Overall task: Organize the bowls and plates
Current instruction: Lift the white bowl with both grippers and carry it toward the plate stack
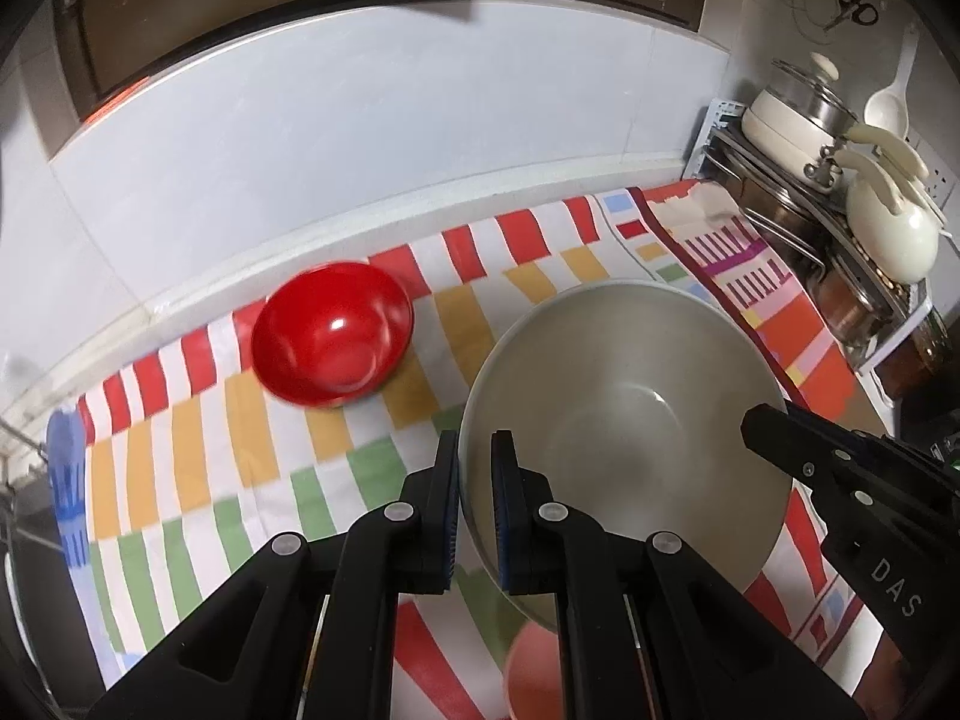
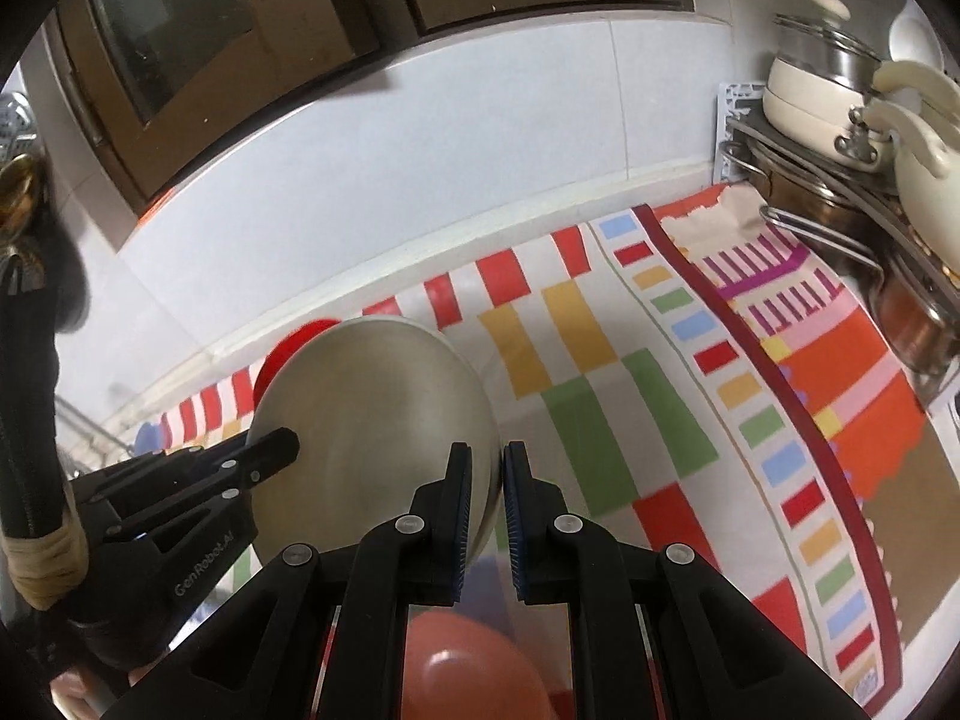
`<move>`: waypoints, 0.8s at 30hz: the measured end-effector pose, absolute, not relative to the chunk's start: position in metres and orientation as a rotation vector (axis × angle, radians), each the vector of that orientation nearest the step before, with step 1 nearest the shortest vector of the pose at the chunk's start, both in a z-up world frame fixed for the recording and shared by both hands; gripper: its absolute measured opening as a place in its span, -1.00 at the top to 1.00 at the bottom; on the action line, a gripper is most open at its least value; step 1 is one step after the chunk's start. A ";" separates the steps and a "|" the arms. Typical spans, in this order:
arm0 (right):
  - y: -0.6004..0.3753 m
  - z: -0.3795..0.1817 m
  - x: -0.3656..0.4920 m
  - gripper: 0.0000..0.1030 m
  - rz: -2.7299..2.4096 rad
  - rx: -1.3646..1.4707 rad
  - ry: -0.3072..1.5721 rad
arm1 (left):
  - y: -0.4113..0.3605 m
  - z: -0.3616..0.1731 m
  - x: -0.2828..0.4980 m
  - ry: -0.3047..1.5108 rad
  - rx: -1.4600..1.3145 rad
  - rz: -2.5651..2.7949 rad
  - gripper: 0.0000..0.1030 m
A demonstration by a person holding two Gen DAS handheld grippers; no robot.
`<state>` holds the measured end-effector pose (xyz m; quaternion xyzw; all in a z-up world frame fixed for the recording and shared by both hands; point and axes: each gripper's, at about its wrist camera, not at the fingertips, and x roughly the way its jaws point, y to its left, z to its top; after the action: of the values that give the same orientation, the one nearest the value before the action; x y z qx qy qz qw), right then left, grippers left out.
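Note:
A large grey bowl (image 1: 630, 396) hangs tilted above the striped cloth, held by both grippers. My left gripper (image 1: 474, 462) is shut on its left rim and also shows at the left of the right wrist view (image 2: 282, 447). My right gripper (image 2: 501, 468) is shut on the right rim of the grey bowl (image 2: 372, 396), and its tip reaches in from the right in the left wrist view (image 1: 762, 420). A red bowl (image 1: 333, 333) sits upright on the cloth near the wall, half hidden behind the grey bowl in the right wrist view (image 2: 288, 348). A blurred orange bowl (image 2: 474, 666) lies below the grippers.
The striped cloth (image 1: 198, 450) covers the counter up to a white tiled wall (image 1: 360, 138). A metal rack with pots, lids and cream pans (image 1: 840, 192) stands at the right end. A blue plastic thing (image 1: 66, 480) lies at the cloth's left edge. A sleeve (image 2: 36, 396) shows at the left.

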<state>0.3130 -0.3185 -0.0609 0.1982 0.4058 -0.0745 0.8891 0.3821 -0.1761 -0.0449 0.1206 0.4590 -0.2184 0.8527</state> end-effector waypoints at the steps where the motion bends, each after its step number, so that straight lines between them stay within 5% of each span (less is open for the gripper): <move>1: -0.317 -0.061 0.308 0.75 -0.151 0.412 0.845 | -0.174 -0.045 0.377 0.968 0.251 -0.458 0.78; 24: -0.295 -0.083 0.230 0.75 -0.140 0.402 0.921 | -0.157 -0.068 0.305 1.045 0.189 -0.480 0.78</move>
<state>0.2296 -0.2950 -0.0828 0.1926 0.4409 -0.0669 0.8741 0.3052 -0.1571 -0.0677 0.0893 0.4933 -0.2266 0.8351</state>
